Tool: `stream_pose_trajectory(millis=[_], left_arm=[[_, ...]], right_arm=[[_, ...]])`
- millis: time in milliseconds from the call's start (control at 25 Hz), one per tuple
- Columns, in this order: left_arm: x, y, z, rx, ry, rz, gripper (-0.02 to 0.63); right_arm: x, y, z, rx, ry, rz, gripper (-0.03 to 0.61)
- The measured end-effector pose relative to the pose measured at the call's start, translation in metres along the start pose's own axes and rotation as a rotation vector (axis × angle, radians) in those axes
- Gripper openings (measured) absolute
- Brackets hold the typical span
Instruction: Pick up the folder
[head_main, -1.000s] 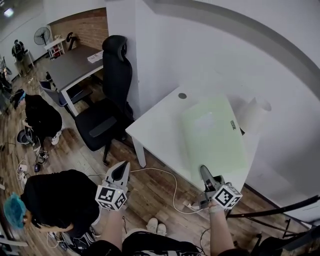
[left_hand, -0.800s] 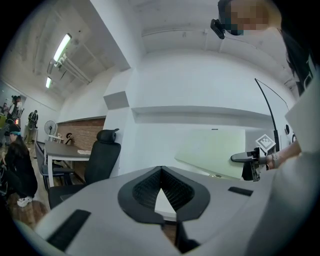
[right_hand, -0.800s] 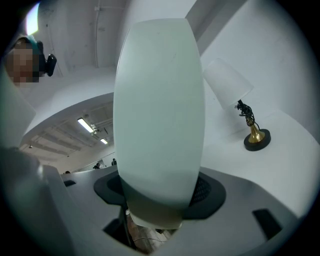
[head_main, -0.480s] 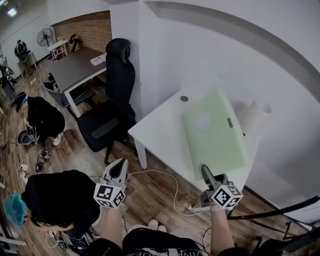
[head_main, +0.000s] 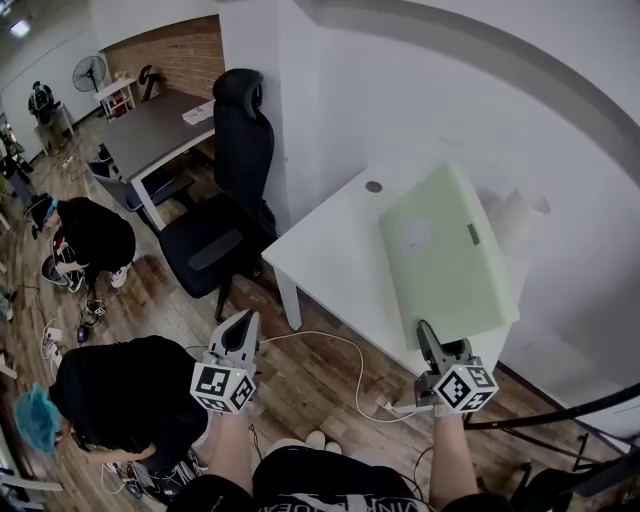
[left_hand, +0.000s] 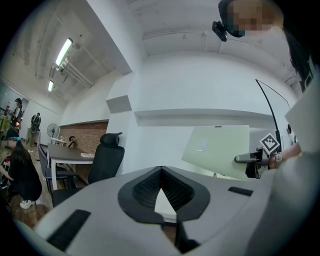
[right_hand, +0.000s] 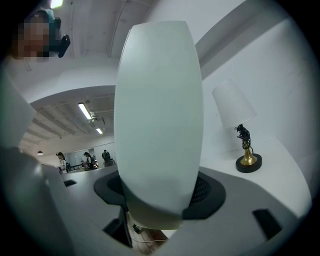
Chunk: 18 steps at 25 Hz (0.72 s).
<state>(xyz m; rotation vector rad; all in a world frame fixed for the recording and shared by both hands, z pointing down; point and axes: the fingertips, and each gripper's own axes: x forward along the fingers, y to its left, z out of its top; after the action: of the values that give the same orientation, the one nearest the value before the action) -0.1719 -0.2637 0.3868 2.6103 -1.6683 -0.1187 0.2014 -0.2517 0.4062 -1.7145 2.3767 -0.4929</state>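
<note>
The pale green folder hangs tilted over the white desk, its near edge clamped in my right gripper, which is shut on it. In the right gripper view the folder rises edge-on from between the jaws and fills the middle. The left gripper view shows the folder off to the right with the right gripper at its edge. My left gripper floats over the wooden floor, left of the desk, shut and holding nothing.
A white-shaded lamp stands on the desk by the wall, behind the folder. A black office chair sits at the desk's left end. A white cable trails on the floor. Two people crouch at the left, near a grey table.
The folder has gone from lying flat on the desk to tilted up in the right gripper, which has rolled. The left gripper has risen slightly.
</note>
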Motion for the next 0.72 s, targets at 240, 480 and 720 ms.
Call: stream_pose_trajectory(millis=[240,480,720], left_arm=[[0.0,-0.002,-0.006,-0.006,0.014,-0.008,0.014],[-0.004,-0.007,-0.006,-0.006,0.017,-0.014,0.014],[-0.006,-0.006,-0.01,-0.017,0.022,-0.009,0.014]], right_arm=[[-0.004,-0.003,0.0,-0.008,-0.011,-0.018,0.298],[-0.014,-0.007,0.002,0.005,-0.028,-0.033,0.298],[-0.018,-0.009,0.003,-0.001,-0.03,-0.051,0.298]])
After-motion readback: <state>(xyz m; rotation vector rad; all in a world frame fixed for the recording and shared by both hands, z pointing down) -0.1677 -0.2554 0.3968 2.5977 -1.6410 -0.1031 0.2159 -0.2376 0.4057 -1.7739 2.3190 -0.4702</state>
